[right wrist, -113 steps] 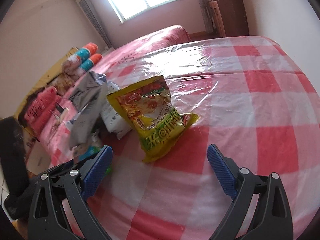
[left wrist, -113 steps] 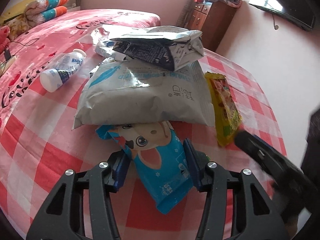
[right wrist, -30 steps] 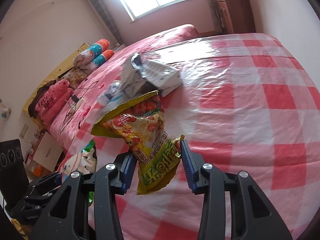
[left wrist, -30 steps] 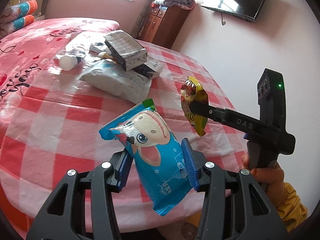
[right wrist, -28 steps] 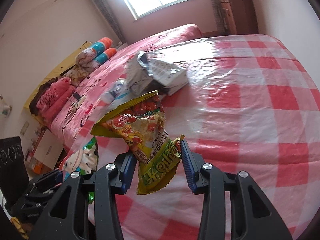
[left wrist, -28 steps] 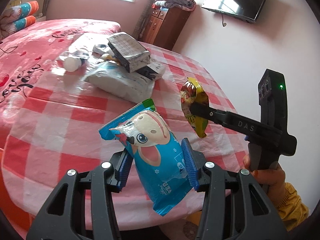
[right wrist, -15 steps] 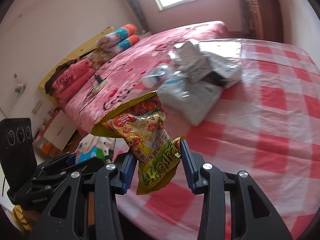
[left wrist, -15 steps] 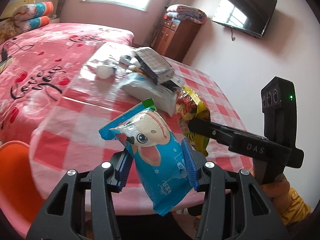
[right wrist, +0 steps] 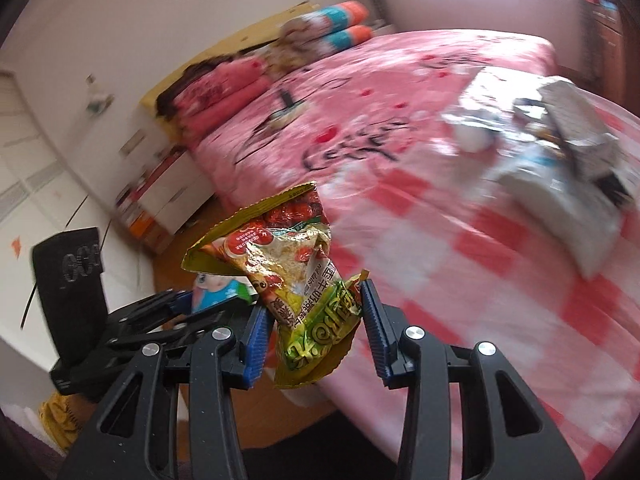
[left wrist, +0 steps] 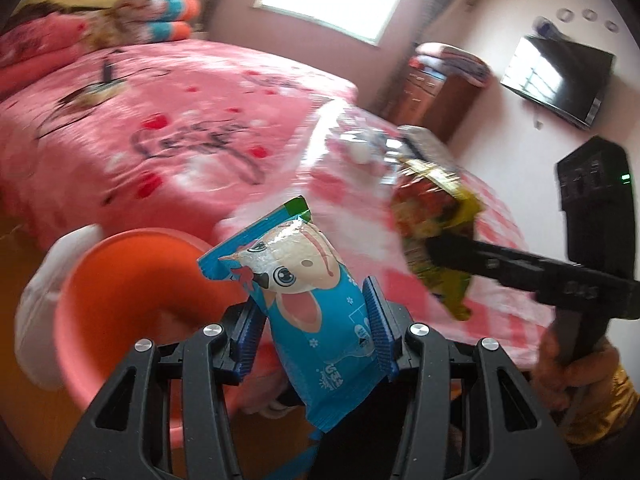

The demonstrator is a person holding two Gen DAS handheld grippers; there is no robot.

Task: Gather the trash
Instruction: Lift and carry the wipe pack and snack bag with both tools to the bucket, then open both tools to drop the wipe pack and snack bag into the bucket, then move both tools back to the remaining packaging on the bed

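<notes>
Left wrist: fingers [left wrist: 374, 322] pinch blue wrapper [left wrist: 316, 316]; right fingers [right wrist: 370, 324] pinch yellow packet [right wrist: 304, 280].

The left gripper [left wrist: 314, 328] is showing black skeletal arms with triangular cut-outs, silver screw heads and ribbed blue pads [left wrist: 378, 330]. The right gripper [right wrist: 314, 334] is wearing the same black frame, screws and blue pads [right wrist: 374, 332]. A black camera block [left wrist: 594, 196] is glowing with a green light (pale lettering on the bar). A yellow sleeve [left wrist: 604, 404] is peeking out below.
</notes>
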